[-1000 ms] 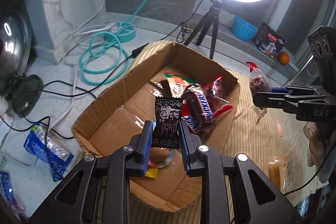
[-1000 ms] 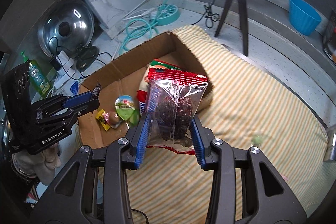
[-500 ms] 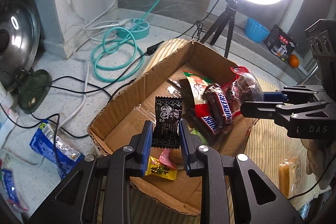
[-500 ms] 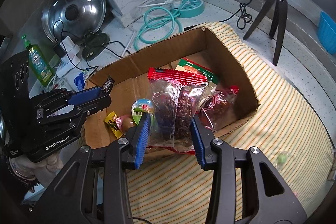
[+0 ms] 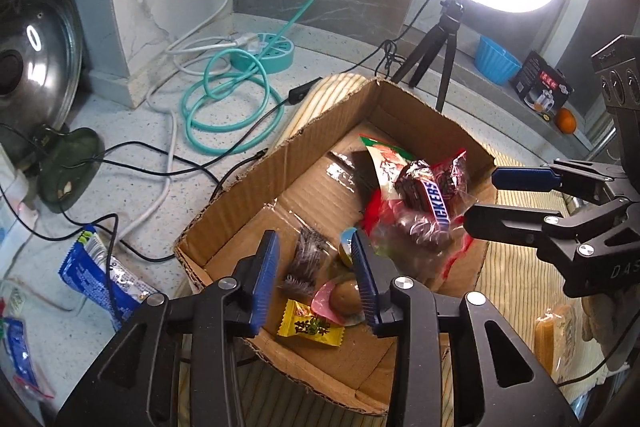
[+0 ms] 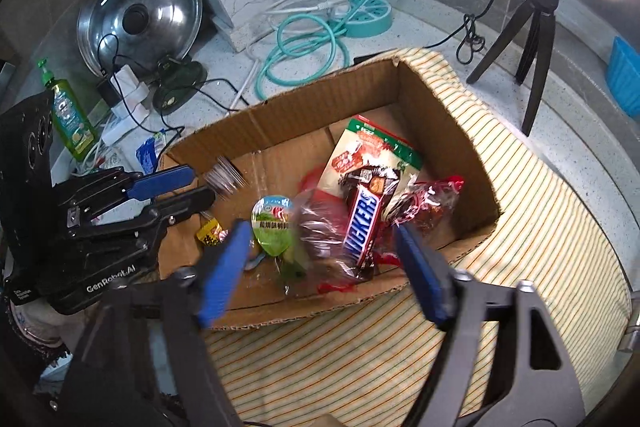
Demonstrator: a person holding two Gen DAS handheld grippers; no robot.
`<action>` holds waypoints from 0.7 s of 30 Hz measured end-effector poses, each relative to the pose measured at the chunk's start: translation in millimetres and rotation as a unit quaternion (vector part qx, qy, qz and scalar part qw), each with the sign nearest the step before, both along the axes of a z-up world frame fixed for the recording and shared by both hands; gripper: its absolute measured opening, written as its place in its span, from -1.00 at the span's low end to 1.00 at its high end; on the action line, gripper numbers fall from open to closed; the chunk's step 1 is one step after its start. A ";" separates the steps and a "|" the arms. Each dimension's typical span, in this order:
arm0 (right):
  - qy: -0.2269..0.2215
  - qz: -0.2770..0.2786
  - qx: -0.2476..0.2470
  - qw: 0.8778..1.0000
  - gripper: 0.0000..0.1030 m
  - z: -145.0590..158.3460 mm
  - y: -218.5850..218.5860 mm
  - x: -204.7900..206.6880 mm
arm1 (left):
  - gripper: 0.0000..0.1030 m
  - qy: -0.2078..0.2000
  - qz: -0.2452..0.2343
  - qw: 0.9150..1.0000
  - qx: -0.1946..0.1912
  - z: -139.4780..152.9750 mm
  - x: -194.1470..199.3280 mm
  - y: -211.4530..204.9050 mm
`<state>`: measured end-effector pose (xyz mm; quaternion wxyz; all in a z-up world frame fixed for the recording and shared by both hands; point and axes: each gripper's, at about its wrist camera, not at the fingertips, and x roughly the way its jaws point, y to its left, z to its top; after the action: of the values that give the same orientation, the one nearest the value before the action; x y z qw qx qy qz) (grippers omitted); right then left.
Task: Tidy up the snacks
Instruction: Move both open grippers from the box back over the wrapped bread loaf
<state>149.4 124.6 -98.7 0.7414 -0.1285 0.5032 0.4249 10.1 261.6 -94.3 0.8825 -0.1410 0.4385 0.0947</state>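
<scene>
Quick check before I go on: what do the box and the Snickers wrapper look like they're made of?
Box: corrugated cardboard, matte brown, going by the fluted, ragged cut top edges and glossy clear tape on the floor. Snickers wrapper: probably thin plastic film, glossy, with printed lettering, creases and shine.
</scene>
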 end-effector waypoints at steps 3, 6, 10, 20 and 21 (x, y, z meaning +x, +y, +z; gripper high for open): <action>-0.002 -0.004 -0.002 1.000 0.57 2.2 -2.1 0.6 | -0.31 -0.001 0.002 1.000 0.000 1.6 -0.6 0.6; -0.004 -0.008 -0.004 1.000 0.57 3.1 -5.3 0.4 | -0.31 -0.003 0.004 1.000 0.000 3.3 -1.6 -0.5; -0.004 -0.014 -0.001 1.000 0.57 5.7 -10.8 -0.4 | -0.31 -0.006 0.003 1.000 0.000 6.4 -2.7 -2.5; -0.019 -0.054 0.016 0.998 0.57 27.9 -32.8 -8.3 | -0.30 -0.024 -0.031 0.999 0.006 24.8 -3.1 -15.8; -0.020 -0.061 0.019 0.998 0.57 30.5 -36.5 -9.3 | -0.30 -0.026 -0.038 0.999 0.007 27.1 -3.0 -18.7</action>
<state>140.1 88.1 -68.2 0.7783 -0.0922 0.4868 0.3856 7.0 242.9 -67.2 0.8974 -0.1205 0.4201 0.0610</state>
